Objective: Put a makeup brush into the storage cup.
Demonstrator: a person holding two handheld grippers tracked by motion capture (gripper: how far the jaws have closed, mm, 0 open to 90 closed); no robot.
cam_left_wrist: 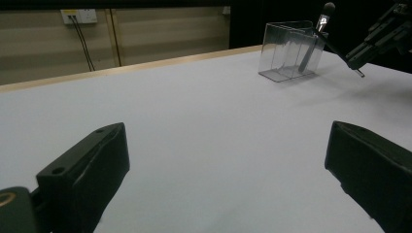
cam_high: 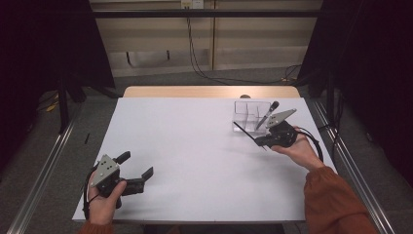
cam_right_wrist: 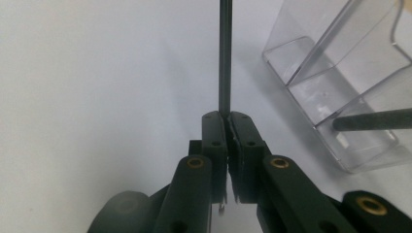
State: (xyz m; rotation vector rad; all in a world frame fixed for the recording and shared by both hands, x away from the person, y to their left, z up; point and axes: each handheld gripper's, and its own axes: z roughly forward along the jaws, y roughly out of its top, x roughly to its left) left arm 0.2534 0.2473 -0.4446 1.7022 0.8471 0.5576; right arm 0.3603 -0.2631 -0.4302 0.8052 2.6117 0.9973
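Right gripper (cam_right_wrist: 227, 121): jaws clenched on thin black stick (cam_right_wrist: 224, 53), near end.
Stick: prob. light, stiff, slick; keeps pinch firm.
Left gripper (cam_high: 135, 165): jaws released, idle.
Clear organizer (cam_high: 249, 116): just beside.

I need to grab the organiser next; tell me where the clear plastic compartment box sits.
In the high view, the clear plastic compartment box stands at the white table's far right, just beyond the right gripper, with a dark brush leaning inside it.

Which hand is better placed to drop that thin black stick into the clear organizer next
Right. The right gripper is already shut on the thin black stick, just beside the clear organizer. The left gripper is open, holds nothing and sits at the table's near left corner, far from it.
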